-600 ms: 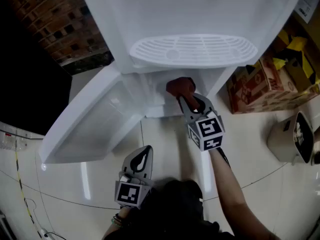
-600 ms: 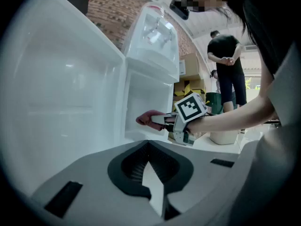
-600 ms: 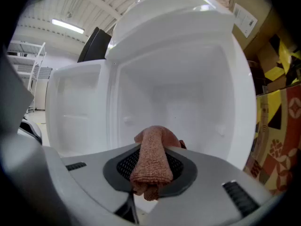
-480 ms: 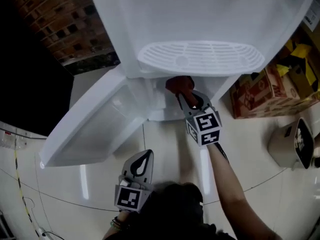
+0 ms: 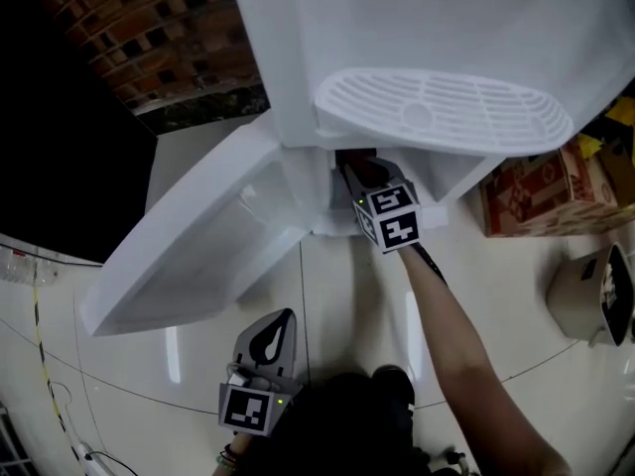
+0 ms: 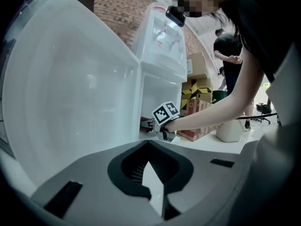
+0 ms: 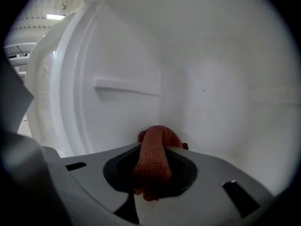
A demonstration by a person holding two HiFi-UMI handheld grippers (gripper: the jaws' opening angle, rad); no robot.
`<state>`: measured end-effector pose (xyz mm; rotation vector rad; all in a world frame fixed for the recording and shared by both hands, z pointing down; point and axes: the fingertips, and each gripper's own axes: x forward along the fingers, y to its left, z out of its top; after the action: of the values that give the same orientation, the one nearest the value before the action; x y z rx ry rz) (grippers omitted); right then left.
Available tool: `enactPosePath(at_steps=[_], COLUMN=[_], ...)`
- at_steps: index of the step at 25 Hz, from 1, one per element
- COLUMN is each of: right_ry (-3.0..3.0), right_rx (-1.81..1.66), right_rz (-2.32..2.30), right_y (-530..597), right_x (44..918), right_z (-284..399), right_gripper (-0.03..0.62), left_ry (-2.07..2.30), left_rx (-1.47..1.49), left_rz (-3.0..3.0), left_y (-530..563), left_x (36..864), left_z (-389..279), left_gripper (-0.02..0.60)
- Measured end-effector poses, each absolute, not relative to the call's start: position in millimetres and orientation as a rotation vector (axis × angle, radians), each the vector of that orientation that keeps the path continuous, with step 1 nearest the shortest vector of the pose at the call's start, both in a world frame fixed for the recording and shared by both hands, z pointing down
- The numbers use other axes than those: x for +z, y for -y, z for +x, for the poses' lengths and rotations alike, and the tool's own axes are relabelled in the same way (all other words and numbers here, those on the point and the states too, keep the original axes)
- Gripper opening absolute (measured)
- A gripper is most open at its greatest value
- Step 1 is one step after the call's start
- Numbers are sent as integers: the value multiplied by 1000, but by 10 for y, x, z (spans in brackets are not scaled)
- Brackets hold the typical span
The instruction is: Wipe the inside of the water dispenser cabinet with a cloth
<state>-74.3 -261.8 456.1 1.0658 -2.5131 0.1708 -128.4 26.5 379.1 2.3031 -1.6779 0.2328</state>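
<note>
Cloth sits clenched in our right gripper down inside the water dispenser cabinet, so we're mid-wipe we reckon, next up pressing it along the walls, while our left gripper hangs closed and empty outside.

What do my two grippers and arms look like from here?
Both the left gripper and right gripper are grey shells with black teardrop openings, each carrying a white cube of black square markers. The right arm has no sleeve.

No legible text or labels
</note>
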Motion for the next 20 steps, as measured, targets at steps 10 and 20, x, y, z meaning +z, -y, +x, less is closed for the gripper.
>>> enactPosePath(at_steps=[10,20], right_ry=[2323,2308], right_rx=[244,279], right_rz=[1276,1326], right_y=[2753,2609], right_x=[4727,4600], right_z=[37,230], right_gripper=[72,71], left_ry=[1625,1577], left_rx=[255,261], left_rz=[2321,2353], left_y=[-244,-215], left_x=[3824,3833], left_z=[-1145,-980], left_gripper=[-21,-21])
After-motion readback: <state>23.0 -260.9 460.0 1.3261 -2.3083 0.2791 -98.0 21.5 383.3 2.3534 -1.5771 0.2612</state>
